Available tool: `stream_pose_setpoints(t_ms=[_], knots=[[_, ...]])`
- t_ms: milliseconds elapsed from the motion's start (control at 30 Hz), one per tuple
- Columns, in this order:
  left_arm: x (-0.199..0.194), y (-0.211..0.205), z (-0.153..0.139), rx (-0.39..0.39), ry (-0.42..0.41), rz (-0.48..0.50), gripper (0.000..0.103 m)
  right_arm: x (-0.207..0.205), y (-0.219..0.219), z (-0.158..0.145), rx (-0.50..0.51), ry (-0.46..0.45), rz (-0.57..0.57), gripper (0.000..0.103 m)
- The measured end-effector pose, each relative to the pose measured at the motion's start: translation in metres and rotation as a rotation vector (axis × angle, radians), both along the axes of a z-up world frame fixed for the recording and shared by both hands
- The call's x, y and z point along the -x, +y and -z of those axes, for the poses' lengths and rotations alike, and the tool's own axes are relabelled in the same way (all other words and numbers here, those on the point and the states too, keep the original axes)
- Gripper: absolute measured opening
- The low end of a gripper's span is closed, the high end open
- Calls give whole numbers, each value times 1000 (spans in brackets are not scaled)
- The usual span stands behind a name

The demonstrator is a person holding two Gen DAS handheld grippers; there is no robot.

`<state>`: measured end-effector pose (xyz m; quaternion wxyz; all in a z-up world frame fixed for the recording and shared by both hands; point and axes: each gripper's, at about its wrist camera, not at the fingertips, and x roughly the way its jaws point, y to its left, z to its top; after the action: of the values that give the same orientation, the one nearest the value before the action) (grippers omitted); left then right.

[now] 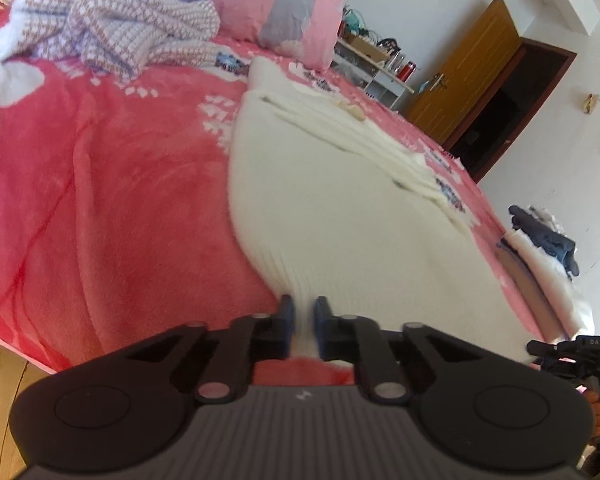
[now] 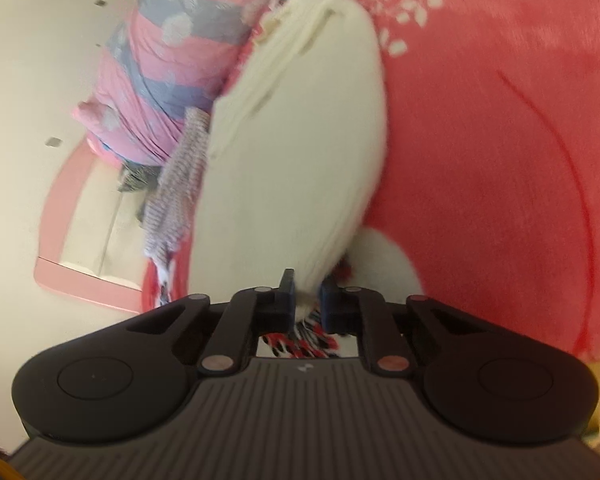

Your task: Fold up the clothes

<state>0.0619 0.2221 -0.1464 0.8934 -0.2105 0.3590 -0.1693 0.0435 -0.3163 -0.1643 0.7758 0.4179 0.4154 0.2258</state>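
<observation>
Holding the white sweater (image 1: 340,208) by its near edge, we have the left gripper (image 1: 302,320) clamped on the ribbed hem and the right gripper (image 2: 307,294) clamped on another corner of the same cloth. The sweater lies stretched over the pink blanket (image 1: 120,180), probably so the fabric stays flat for a fold. A checked garment (image 1: 112,28) lies crumpled near the pillow (image 1: 284,8), well apart. How many folds the sweater already has, we cannot tell.
</observation>
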Motion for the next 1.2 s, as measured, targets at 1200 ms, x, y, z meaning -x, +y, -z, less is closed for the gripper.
stream_pose_setpoints(t_ms=[1200], knots=[[-255,-6,-97,383,-96,-206,5,-228,-23,-94,-82,-399,89,7]])
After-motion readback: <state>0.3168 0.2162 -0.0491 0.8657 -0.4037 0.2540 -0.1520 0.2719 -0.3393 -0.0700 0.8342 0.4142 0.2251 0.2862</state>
